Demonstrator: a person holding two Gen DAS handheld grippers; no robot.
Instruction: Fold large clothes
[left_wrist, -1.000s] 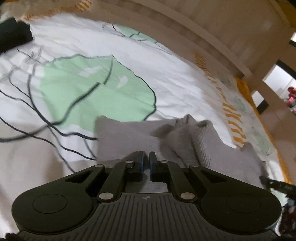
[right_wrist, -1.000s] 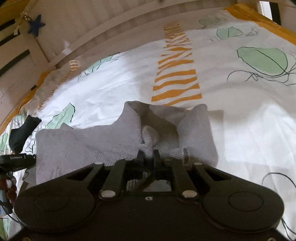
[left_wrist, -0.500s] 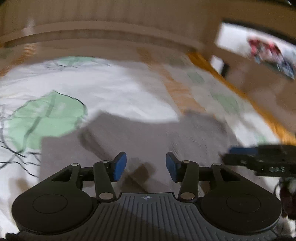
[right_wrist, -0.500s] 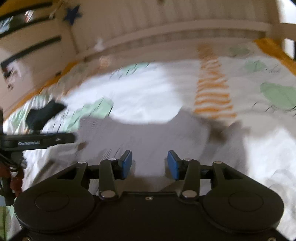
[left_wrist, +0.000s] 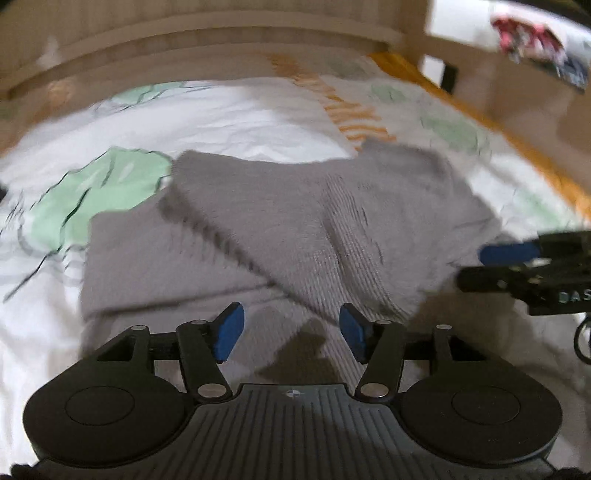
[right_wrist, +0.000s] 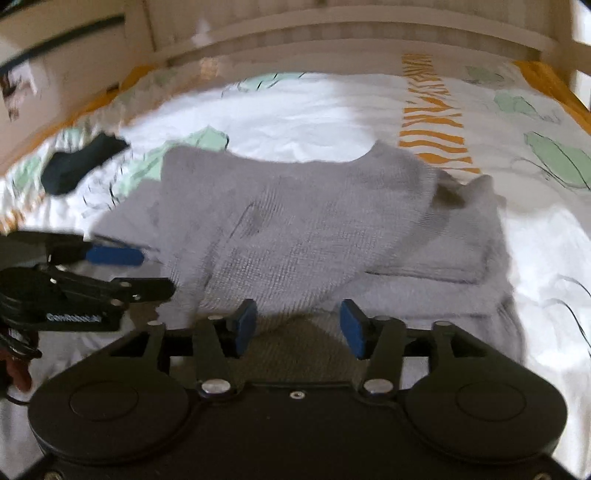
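**Both claws have let go: the fold is down**

A second ago each of your claws was pinched shut on the grey sweater; now the left claw (left_wrist: 291, 330) and right claw (right_wrist: 299, 326) both stand wide open with nothing between the blue pads, drawn back to the near edge of the cloth. The sweater (left_wrist: 295, 221) lies on the bed (left_wrist: 258, 118), its upper part laid over the lower in a slanting flap. I judge this fold finished, though the layers do not line up squarely and a lump shows at the right edge (right_wrist: 476, 195).

For room: bare sheet lies all round the sweater, widest toward the headboard (right_wrist: 332, 33). The orange bed edge (left_wrist: 517, 147) runs close on the right. A dark sock (right_wrist: 79, 164) sits well apart toward the left corner. Your claws are near each other, so mind they don't cross.
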